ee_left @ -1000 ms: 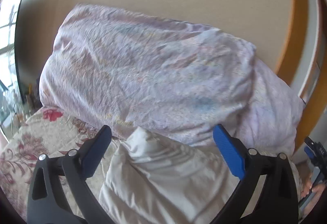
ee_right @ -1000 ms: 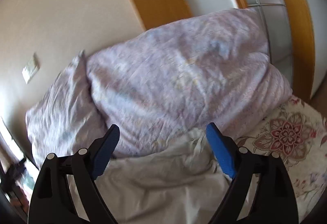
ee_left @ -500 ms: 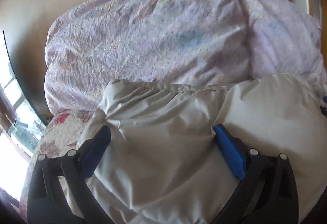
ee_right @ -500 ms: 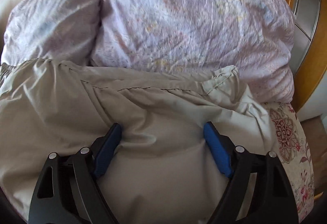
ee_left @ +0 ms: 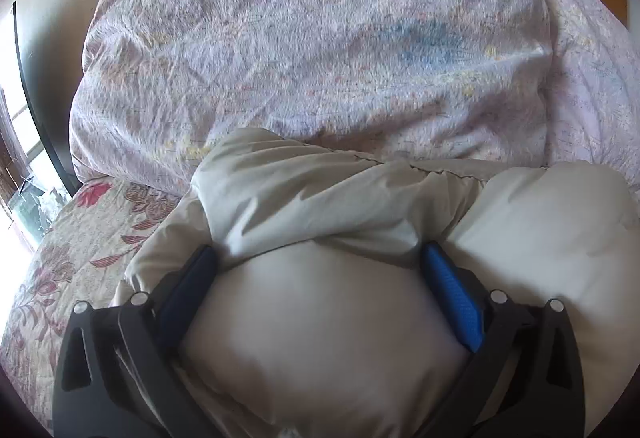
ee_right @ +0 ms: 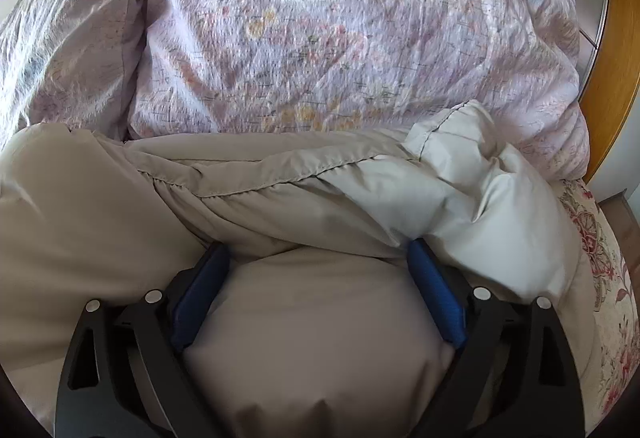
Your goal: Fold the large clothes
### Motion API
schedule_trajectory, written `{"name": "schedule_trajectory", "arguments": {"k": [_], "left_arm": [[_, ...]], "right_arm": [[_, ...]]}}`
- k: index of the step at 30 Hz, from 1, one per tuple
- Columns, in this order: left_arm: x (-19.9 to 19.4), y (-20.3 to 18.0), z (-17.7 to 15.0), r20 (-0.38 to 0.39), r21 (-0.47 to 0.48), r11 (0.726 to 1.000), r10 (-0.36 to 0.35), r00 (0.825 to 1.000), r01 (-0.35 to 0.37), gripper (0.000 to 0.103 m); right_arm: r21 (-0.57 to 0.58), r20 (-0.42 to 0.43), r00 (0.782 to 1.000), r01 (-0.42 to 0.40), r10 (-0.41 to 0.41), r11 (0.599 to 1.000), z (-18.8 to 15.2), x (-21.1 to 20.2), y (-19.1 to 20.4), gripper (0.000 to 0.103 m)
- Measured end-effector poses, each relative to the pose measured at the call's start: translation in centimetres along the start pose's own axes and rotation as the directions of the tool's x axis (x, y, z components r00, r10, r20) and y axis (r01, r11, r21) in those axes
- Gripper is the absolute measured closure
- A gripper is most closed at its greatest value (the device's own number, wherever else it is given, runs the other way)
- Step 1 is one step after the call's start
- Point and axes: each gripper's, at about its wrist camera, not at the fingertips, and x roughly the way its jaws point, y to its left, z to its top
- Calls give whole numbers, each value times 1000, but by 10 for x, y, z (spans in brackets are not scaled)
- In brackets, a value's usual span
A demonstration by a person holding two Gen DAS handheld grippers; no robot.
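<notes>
Item: pale beige padded garment of smooth puffy fabric (ee_left: 320, 318), large, with a stitched seam along its upper fold. It lies on the bed, its far edge against the bedding pile; folds of it fill the lower half of both wrist views.

Item: my left claw (ee_left: 320, 270), black frame with blue pads (ee_left: 452, 294). Jaws stand wide, pressed down into the garment, a bulge of fabric swelling up between them. They straddle the cloth without pinching it.

Item: my right claw (ee_right: 318, 266), same make, blue pads (ee_right: 436, 298). Jaws likewise wide, sunk into the garment, a rounded mound of fabric between them. A lighter, crumpled end of the garment (ee_right: 480, 198) lies just to its right.

Item: lilac crinkled bedding with faint floral print (ee_left: 320, 38), heaped behind the garment and touching it.

Item: cream bedspread with red flower pattern (ee_left: 60, 258), under everything, showing at the left edge in the left view and at the right edge (ee_right: 612, 278) in the right view.

Item: orange wooden frame (ee_right: 608, 78), far right.
</notes>
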Motion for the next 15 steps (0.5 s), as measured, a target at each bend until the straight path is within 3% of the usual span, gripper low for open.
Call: {"name": "schedule_trajectory", "arguments": {"k": [15], "left_arm": [[32, -3, 3, -99, 7, 1000, 2, 995, -1, 2]], "right_arm": [[4, -80, 997, 4, -3, 1000, 3, 30, -7, 7]]}}
